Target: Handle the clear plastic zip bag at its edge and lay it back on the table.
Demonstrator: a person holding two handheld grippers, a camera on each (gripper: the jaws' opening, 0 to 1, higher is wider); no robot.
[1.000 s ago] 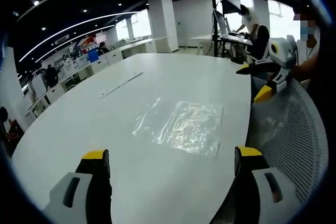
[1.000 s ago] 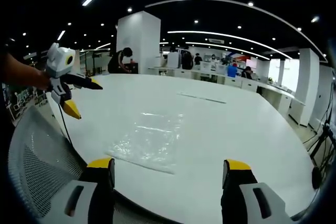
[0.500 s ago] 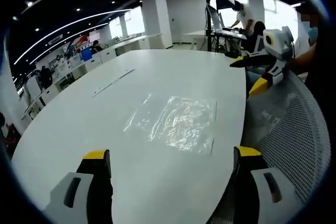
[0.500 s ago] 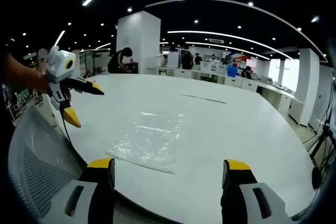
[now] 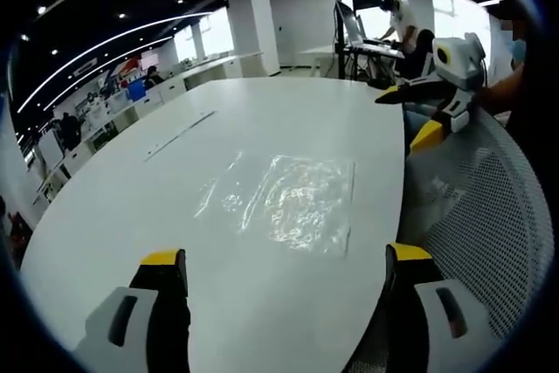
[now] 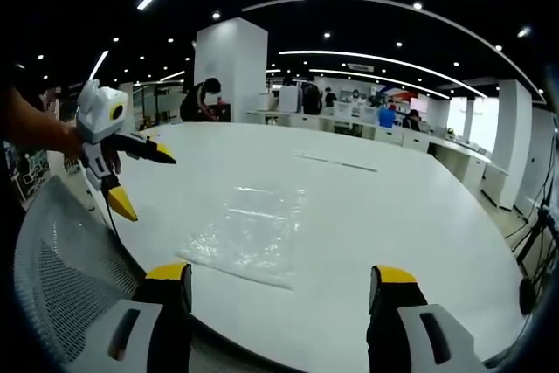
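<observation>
A clear plastic zip bag (image 5: pixel 284 201) lies flat and crinkled on the white table (image 5: pixel 131 207), close to its near edge. In the right gripper view the same bag (image 6: pixel 249 233) rests just beyond my jaws. My left gripper (image 5: pixel 282 268) stands open short of the bag, nothing between its yellow-tipped jaws. It appears from the side as the left gripper (image 6: pixel 129 179) at the table's left edge, held by a hand, jaws apart. My right gripper (image 6: pixel 276 281) is open in front of the bag's near edge, and seen as the right gripper (image 5: pixel 412 115) far right.
A grey mesh chair back (image 5: pixel 476 216) sits at the table's edge, seen also as the mesh chair back (image 6: pixel 52 259) low on the left. The table (image 6: pixel 393 224) stretches wide and white. Desks, monitors, a white pillar (image 6: pixel 229 72) and people fill the office behind.
My left gripper has moved a little toward the table and bag; in the right gripper view it has shifted slightly right. The bag lies still and the right gripper has held its place.
</observation>
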